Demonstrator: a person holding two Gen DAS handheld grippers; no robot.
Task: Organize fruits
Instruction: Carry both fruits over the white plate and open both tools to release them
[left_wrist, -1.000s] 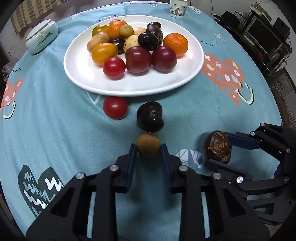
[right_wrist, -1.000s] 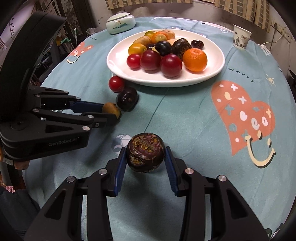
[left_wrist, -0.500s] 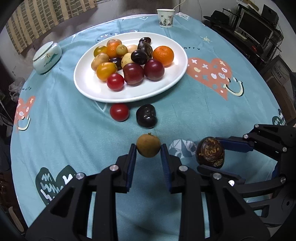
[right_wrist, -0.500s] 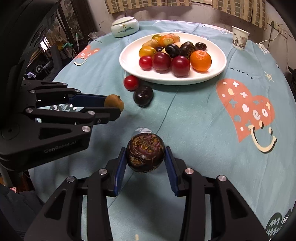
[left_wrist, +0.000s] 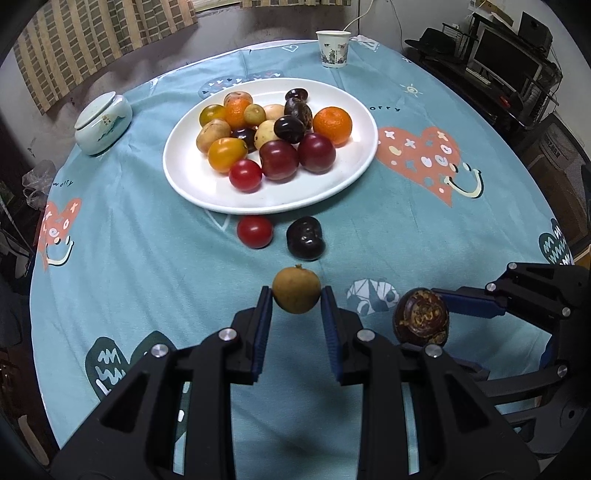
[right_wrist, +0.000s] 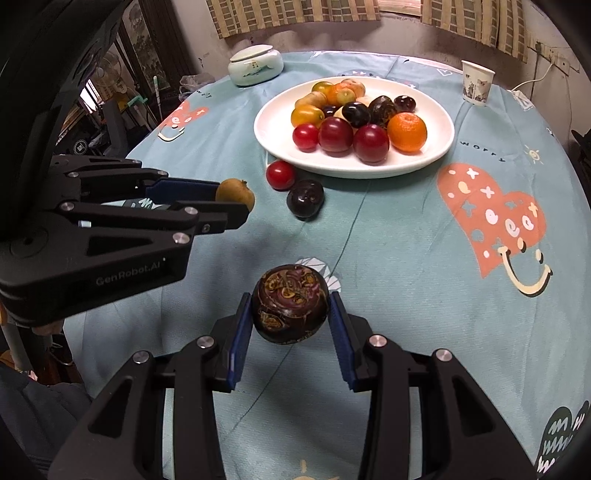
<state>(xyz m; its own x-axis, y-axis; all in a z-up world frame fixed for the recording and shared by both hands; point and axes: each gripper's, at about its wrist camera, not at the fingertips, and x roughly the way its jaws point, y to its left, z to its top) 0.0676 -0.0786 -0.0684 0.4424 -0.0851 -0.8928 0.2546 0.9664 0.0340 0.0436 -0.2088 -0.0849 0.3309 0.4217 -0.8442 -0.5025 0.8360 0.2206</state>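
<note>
My left gripper (left_wrist: 296, 295) is shut on a small brown round fruit (left_wrist: 296, 290), held above the teal tablecloth; it also shows in the right wrist view (right_wrist: 236, 192). My right gripper (right_wrist: 291, 308) is shut on a dark purple mottled fruit (right_wrist: 290, 304), seen too in the left wrist view (left_wrist: 421, 316). A white plate (left_wrist: 207, 184) farther back holds several fruits: oranges, red plums, tomatoes, dark plums. A red tomato (left_wrist: 255, 231) and a dark plum (left_wrist: 306, 238) lie on the cloth just in front of the plate.
A lidded pale ceramic jar (left_wrist: 103, 123) stands at the back left of the round table. A paper cup (left_wrist: 333, 48) stands at the far edge. Shelves with electronics (left_wrist: 509, 59) are beyond the table on the right.
Both grippers have lifted and drawn back from the plate with their fruits held; more of the table shows. The tomato and dark plum stay on the cloth.
</note>
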